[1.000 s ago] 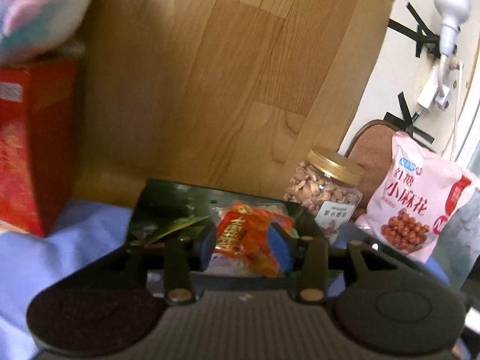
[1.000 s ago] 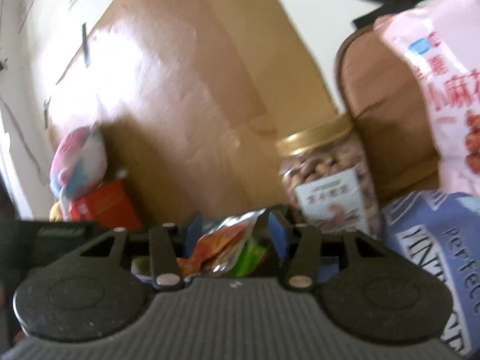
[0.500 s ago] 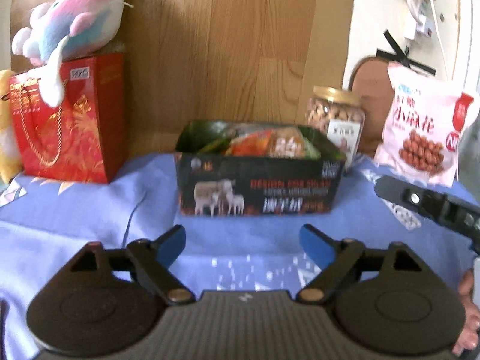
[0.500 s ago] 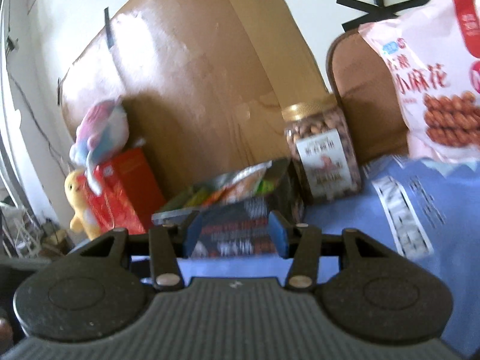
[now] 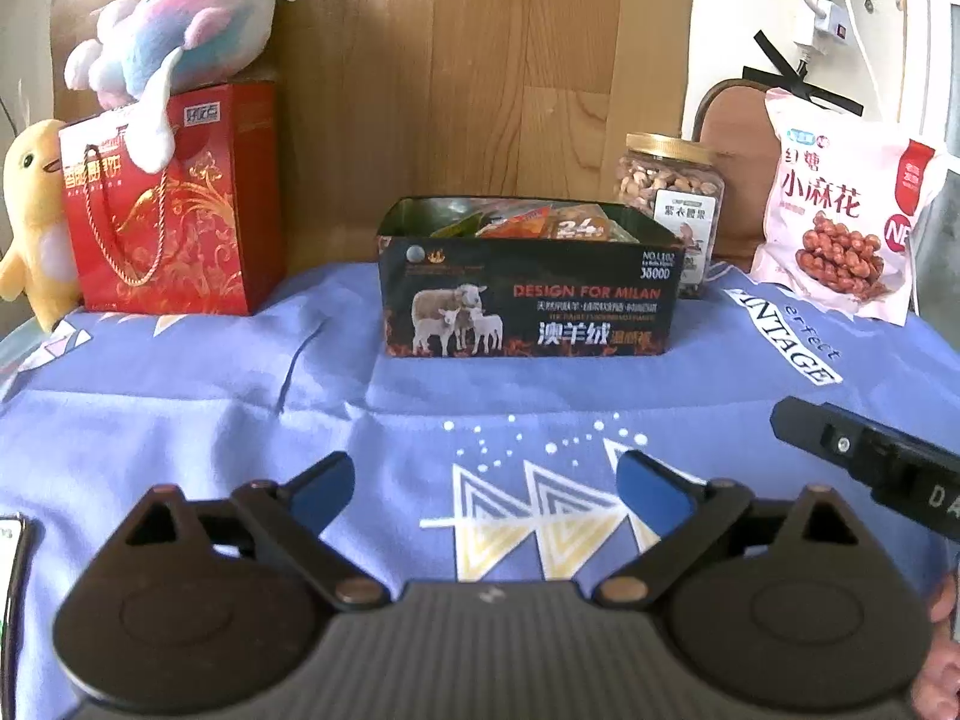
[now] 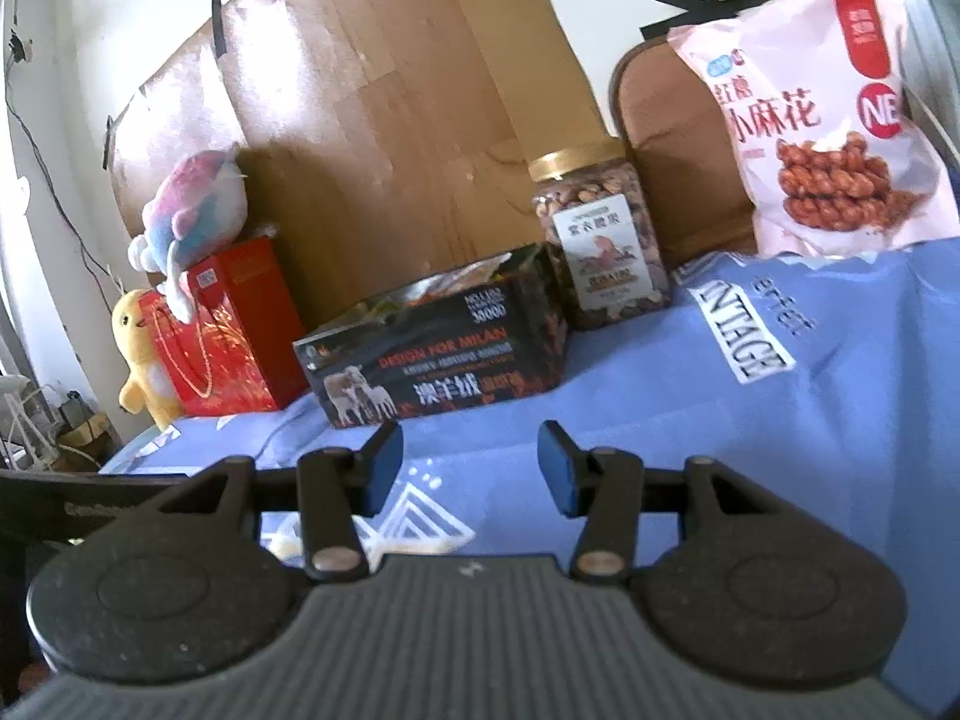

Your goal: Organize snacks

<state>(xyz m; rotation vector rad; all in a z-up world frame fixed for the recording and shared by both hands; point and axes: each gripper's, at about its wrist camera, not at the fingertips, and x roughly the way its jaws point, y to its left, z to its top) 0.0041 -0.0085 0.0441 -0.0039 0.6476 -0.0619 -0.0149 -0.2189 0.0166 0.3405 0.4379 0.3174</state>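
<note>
Both grippers have pulled back from the black box of snack packets on the blue cloth; left gripper opening, empty; right gripper parted, empty.

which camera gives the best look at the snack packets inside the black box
The left wrist view: it faces the black box squarely, with the snack packets visible over its rim. The right wrist view shows the box at an angle, packets only a blurred sliver.

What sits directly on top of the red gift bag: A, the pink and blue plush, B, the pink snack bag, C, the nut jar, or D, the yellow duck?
A: the pink and blue plush lies across the top of the red gift bag, draping over its front.
</note>
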